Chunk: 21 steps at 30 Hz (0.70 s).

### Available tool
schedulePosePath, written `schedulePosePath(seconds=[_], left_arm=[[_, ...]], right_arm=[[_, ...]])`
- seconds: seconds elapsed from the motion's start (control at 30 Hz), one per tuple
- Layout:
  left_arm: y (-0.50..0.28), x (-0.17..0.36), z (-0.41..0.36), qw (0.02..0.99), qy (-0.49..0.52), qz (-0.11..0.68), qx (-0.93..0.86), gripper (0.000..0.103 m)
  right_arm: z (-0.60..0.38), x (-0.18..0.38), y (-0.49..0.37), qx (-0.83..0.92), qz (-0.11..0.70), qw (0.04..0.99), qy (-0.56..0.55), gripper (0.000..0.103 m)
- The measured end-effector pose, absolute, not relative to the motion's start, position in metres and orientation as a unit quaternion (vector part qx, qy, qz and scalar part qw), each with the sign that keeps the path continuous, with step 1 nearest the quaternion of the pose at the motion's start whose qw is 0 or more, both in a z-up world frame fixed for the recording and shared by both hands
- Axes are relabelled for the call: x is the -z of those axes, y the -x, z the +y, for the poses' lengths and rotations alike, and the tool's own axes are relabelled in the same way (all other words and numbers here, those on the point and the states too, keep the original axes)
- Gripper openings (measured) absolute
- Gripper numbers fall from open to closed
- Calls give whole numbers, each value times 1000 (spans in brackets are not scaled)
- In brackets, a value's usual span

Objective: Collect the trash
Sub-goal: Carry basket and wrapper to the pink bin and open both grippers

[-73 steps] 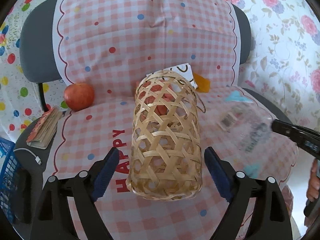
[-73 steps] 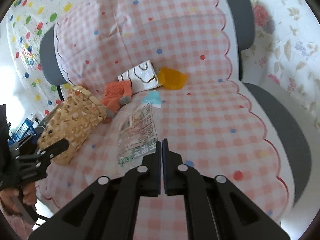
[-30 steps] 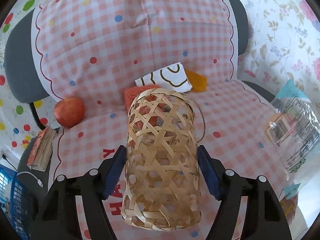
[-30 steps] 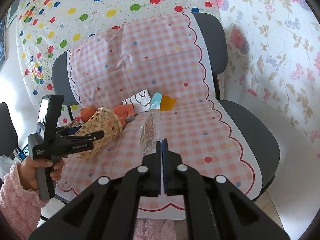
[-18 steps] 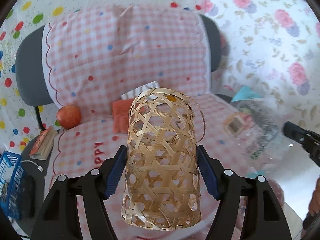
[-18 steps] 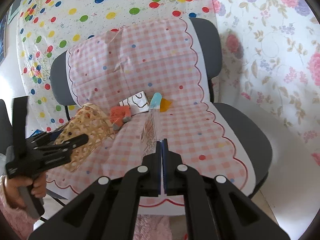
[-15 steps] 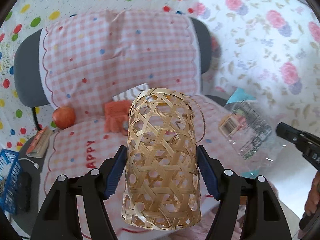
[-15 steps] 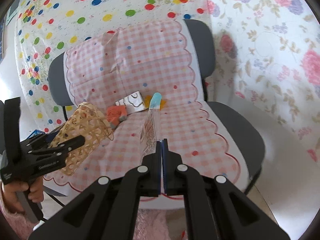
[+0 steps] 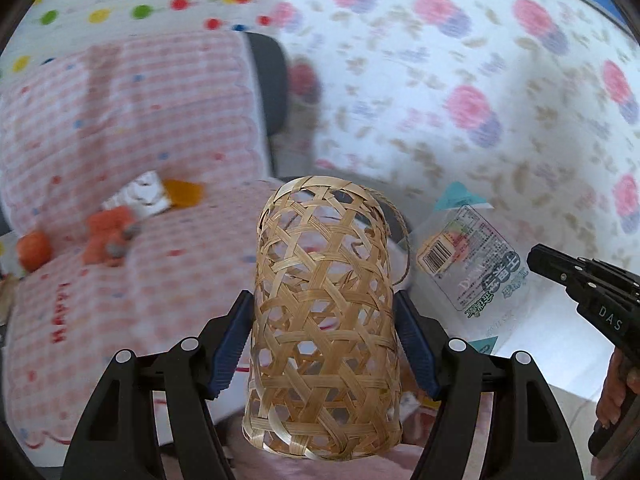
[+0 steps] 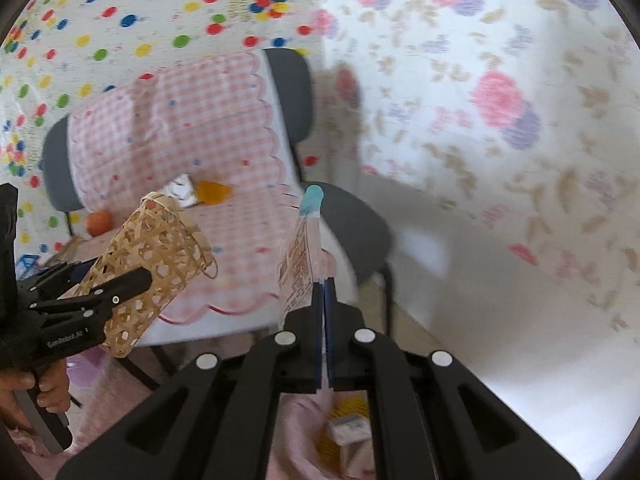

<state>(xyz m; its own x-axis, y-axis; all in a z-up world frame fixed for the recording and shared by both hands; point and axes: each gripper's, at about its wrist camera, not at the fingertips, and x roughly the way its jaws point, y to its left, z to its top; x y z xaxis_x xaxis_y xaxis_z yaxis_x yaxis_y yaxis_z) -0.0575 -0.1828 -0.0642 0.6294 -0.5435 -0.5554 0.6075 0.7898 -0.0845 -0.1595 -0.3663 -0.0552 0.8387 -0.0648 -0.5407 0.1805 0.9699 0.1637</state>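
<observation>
Flowered wall behind a chair (image 10: pixel 288 92) with pink checked cover.
Left gripper (image 9: pixel 324 336) clamps the woven basket (image 9: pixel 324 312); at its 3 o'clock, right gripper (image 10: pixel 323 292) pinches a clear wrapper (image 10: pixel 302 256).

My chair (image 9: pixel 268 80) and the orange toy (image 9: pixel 106 234) look all blurry. I can't read the small words on my plastic wrapper (image 9: pixel 476 264).
</observation>
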Motion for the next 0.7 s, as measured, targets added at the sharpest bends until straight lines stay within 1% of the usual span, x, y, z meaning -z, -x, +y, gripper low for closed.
schedulePosePath(seconds=[0.33, 0.5, 0.7], left_arm=[[81, 103, -248, 860, -83, 308, 398, 70], [81, 124, -272, 842, -102, 333, 412, 70], [82, 139, -294, 830, -129, 340, 422, 71]], right_arm=[[-393, 93, 197, 144, 318, 933, -88, 1], [-407, 119, 198, 156, 348, 918, -109, 1], [-415, 137, 193, 164, 367, 908, -118, 1]])
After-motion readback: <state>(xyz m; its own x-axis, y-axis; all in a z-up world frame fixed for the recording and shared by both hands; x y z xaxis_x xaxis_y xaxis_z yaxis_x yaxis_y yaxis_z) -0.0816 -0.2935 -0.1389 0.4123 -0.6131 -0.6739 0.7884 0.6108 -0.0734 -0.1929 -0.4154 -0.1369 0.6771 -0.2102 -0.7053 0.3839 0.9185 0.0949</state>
